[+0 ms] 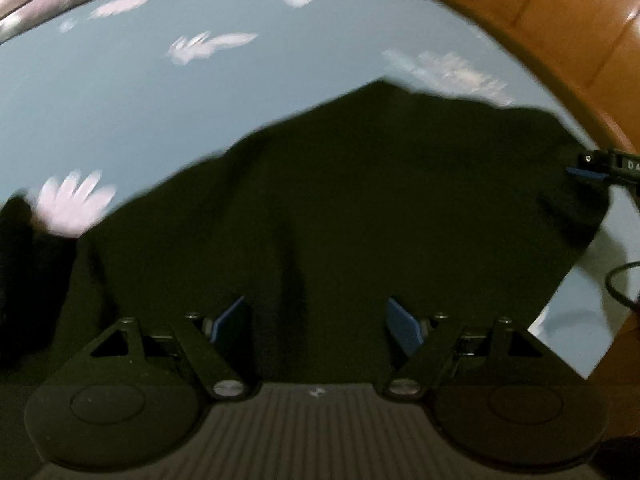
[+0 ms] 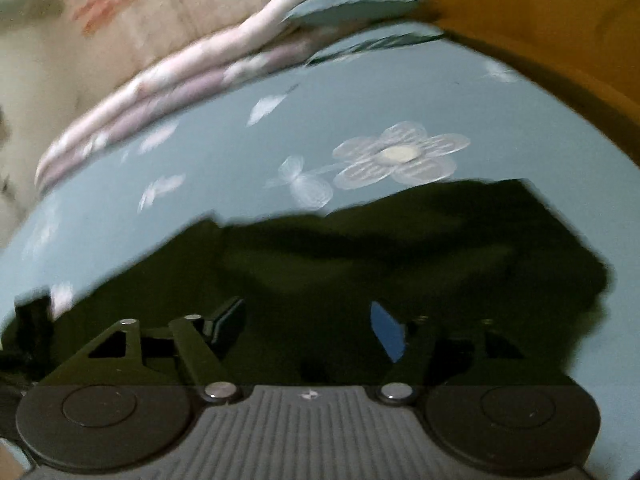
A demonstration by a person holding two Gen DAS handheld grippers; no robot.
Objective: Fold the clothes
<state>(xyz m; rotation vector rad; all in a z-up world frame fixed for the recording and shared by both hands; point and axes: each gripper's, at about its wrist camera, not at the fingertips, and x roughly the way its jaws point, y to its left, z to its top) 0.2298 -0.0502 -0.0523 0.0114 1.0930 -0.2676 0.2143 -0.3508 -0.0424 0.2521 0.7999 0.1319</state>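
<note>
A dark green garment (image 1: 360,200) lies spread on the light blue bedsheet (image 1: 120,100), its edges uneven and partly folded over. My left gripper (image 1: 316,322) is open just above the near part of the cloth, and its blue pads (image 1: 404,328) press on nothing. My right gripper (image 2: 308,324) is also open over the same garment (image 2: 400,248), with no cloth pinched between its fingers. In the left wrist view the right gripper (image 1: 592,170) shows at the garment's far right edge. Both views are blurred.
The sheet carries pale flower and feather prints (image 2: 400,156). A pink and white rolled quilt (image 2: 180,76) lies along the far side of the bed. An orange-brown padded board (image 1: 560,20) borders the bed on the right. A black cable (image 1: 620,284) hangs at the right.
</note>
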